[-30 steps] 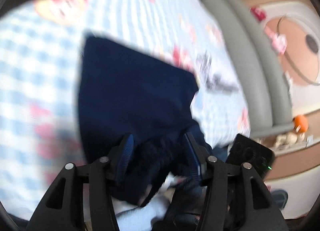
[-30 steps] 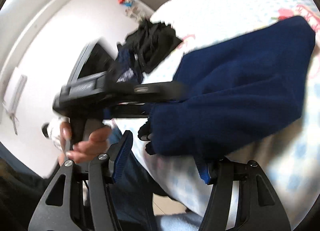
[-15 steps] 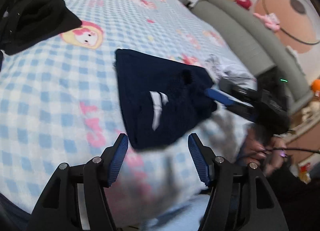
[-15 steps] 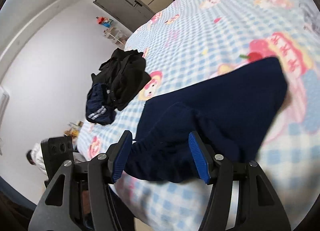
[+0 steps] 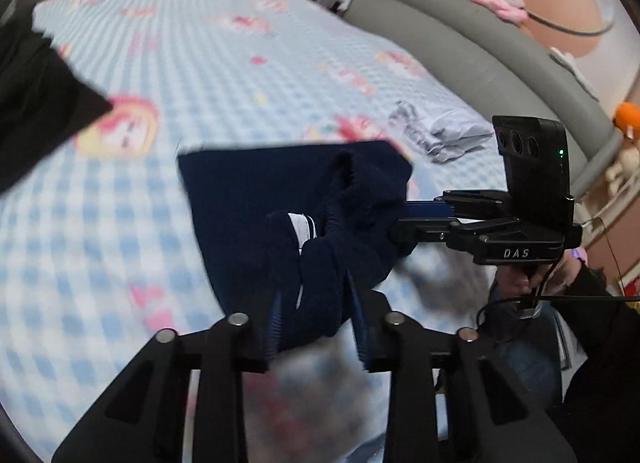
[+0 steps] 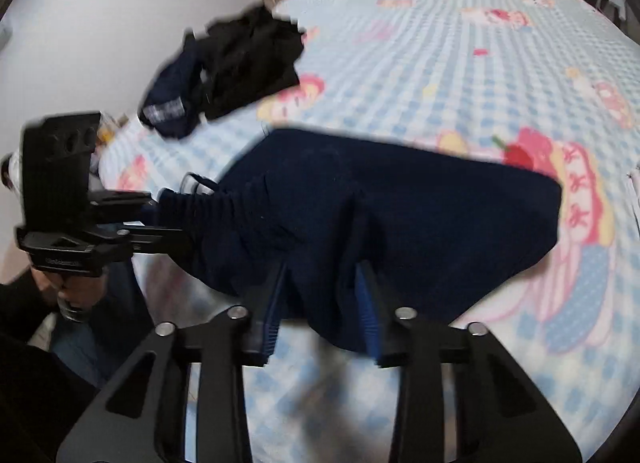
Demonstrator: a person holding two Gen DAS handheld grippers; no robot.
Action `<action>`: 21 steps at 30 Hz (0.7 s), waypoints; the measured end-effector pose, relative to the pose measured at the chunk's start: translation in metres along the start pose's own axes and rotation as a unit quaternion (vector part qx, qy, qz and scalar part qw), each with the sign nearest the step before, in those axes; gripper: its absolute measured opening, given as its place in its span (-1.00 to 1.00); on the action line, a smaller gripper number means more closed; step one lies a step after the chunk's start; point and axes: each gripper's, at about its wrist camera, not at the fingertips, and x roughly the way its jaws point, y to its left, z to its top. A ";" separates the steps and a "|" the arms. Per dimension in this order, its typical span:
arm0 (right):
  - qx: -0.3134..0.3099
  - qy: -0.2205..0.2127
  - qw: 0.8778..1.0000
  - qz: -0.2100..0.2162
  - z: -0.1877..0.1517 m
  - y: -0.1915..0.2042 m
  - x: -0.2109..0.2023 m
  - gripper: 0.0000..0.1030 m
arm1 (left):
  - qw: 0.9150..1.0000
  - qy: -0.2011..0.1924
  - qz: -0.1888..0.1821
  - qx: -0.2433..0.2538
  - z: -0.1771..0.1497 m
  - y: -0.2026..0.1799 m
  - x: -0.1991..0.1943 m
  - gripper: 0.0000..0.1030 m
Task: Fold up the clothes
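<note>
The navy garment (image 5: 288, 215) hides the fingertips of both grippers. The black clothes (image 5: 36, 103) are cut off by the left wrist view's edge. The bed (image 6: 460, 75) print near the lens is blurred.

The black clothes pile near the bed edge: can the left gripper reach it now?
Probably not yet: the left gripper is closed on the navy garment, and the black clothes pile lies apart across bare sheet.

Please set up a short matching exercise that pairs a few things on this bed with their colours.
Things:
1. garment held by both tools
2. heap of clothes at the far side of the bed
3. bedsheet
4. crumpled cloth near the headboard

Colours:
A. blue and white checks
B. pale grey
C. navy
D. mostly black

Pairs: 1-C, 2-D, 3-A, 4-B
</note>
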 end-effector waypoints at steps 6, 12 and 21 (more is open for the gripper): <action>0.046 -0.029 0.998 -0.018 0.014 -0.028 -0.006 -0.40 | 0.997 -0.016 -0.046 -0.061 0.063 0.042 0.021 -0.44; 0.131 -0.015 0.987 -0.089 0.018 -0.067 0.016 -0.33 | 0.985 0.059 -0.012 -0.159 0.081 0.096 0.086 -0.26; 0.083 0.009 0.993 -0.084 0.017 -0.050 0.026 0.08 | 0.977 -0.023 -0.058 -0.202 0.050 0.098 0.039 -0.01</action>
